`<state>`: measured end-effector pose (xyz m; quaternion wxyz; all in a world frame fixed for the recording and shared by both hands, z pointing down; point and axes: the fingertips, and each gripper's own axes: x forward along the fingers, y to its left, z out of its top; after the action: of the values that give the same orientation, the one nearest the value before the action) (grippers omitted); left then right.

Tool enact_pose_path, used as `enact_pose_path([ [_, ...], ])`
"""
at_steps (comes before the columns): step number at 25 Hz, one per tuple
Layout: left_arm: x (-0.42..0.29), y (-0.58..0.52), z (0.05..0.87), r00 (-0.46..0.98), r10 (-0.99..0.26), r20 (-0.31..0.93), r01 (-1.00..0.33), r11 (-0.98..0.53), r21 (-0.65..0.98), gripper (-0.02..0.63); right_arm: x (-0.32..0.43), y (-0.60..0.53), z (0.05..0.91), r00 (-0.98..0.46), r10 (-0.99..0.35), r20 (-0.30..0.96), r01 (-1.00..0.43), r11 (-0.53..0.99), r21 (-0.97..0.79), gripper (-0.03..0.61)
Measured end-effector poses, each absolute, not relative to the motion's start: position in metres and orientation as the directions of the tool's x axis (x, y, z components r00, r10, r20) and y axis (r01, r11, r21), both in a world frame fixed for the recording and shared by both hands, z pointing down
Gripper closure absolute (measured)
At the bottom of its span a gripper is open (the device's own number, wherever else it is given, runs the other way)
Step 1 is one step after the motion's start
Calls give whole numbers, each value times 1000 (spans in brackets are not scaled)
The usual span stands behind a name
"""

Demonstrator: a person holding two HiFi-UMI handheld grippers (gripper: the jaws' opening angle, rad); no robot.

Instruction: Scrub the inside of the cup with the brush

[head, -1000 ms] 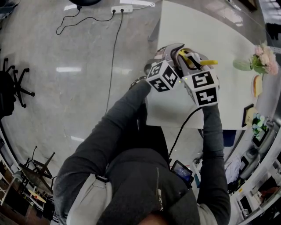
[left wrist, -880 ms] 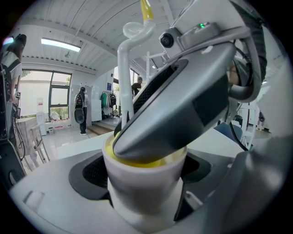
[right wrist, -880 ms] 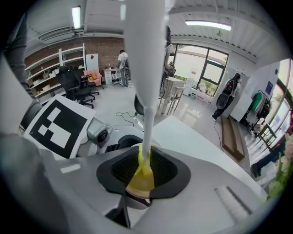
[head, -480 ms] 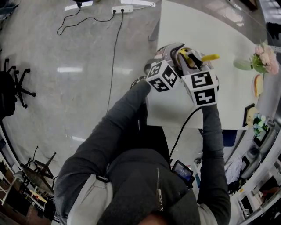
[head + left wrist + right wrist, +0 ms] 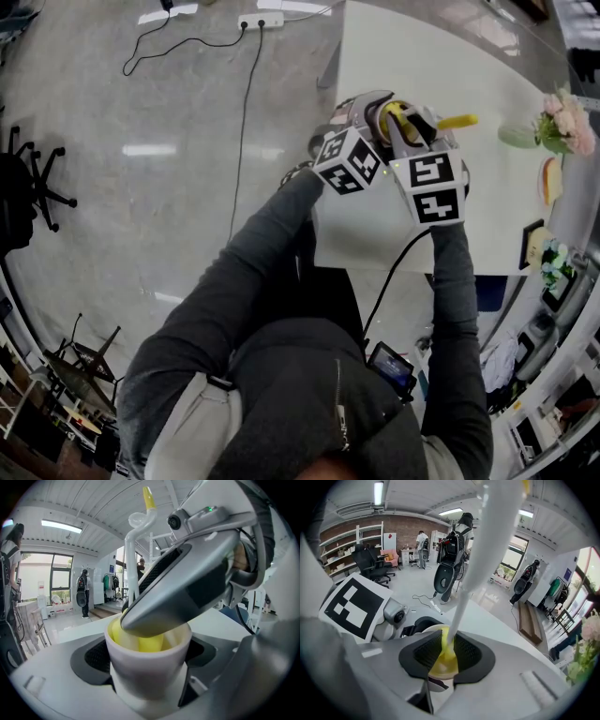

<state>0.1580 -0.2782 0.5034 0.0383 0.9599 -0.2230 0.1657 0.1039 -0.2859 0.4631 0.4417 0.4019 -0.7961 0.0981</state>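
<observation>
The left tool (image 5: 145,679) is clamping the small white cup (image 5: 140,658) above the white table's (image 5: 403,56) near edge. The right tool (image 5: 443,656) is pinching the white-handled brush (image 5: 461,599), its yellow head (image 5: 151,642) sitting inside the cup. Scrubbing seems to be under way, with withdrawal remaining.

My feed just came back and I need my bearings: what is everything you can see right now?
cup: one, white, between the jaws of the left gripper
brush: one, white handle, yellow head, head inside the cup
table: one, white, under the cup
flowers: one bunch, pink, table's right edge
power strip: one, white, floor, top
office chair: one, black, floor, far left
left gripper: one, grey, shut on the cup
right gripper: one, grey, shut on the brush handle
sleeves: two, dark grey, head view's centre
</observation>
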Motion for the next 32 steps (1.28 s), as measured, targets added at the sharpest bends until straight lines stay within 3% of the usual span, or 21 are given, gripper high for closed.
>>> enact_pose_path([
  [32, 159, -279, 504, 845, -414, 338, -439, -898, -1, 175, 116, -273, 450, -284, -540, 792, -751, 639, 167, 495],
])
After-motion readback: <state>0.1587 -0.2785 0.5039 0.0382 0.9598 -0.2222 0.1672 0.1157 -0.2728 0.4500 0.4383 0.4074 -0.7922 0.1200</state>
